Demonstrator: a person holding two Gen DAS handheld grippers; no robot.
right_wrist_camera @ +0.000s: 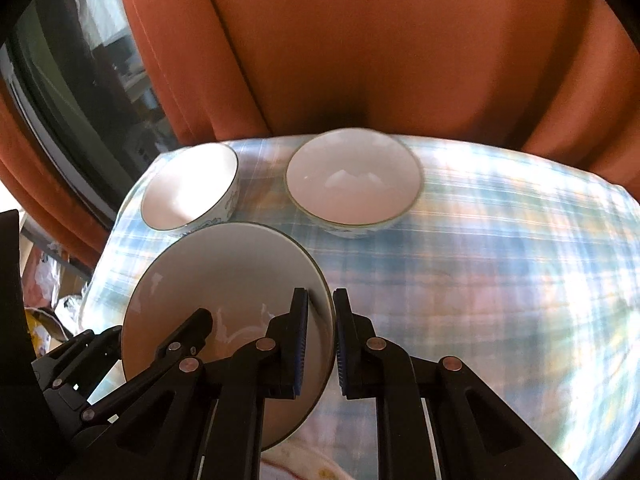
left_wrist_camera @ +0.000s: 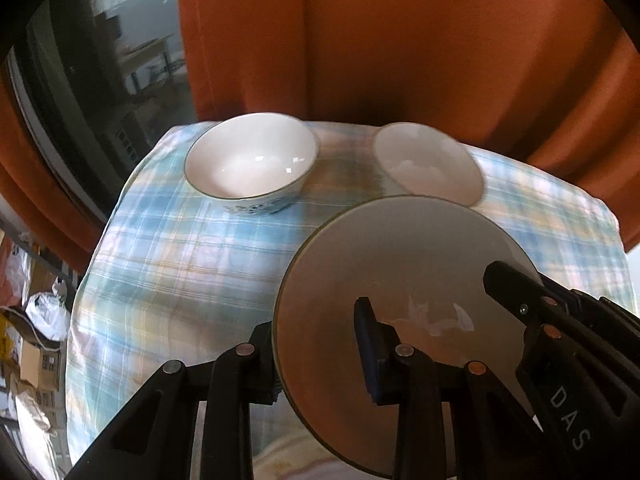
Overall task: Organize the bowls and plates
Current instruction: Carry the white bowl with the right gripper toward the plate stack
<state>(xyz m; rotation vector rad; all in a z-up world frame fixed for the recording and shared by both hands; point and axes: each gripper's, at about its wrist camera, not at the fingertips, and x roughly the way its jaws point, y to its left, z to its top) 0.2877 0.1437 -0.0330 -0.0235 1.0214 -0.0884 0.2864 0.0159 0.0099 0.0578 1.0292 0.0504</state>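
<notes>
left gripper (left_wrist_camera: 316, 360): mine, fingers pinching the near-left rim of the plate (left_wrist_camera: 400, 272), one finger outside the rim, one on the plate face. Taking the left side so the plate doesn't swing.
plate: white with a dark rim line, tilted, carried over the near edge of the table; can't tell if its low edge touches the cloth. Held by both grippers, I think for control on a wide, slick piece.
right gripper (right_wrist_camera: 320, 344): fingers straddle the plate's right rim, blue pads either side; whether they press it or leave a sliver of gap I can't tell.
left bowl (left_wrist_camera: 250, 160): upright, blue pattern outside, at the far-left corner of the table, apart from the plate.
right bowl (right_wrist_camera: 354, 182): upright at the far edge, middle, near the left bowl but not touching. Blurred in the left wrist view.
tablecloth (right_wrist_camera: 500, 260): blue plaid, covers the table; right half bare, likely room for the plate.
step: my guess is carrying the plate to a spot; bowls not yet stacked.
</notes>
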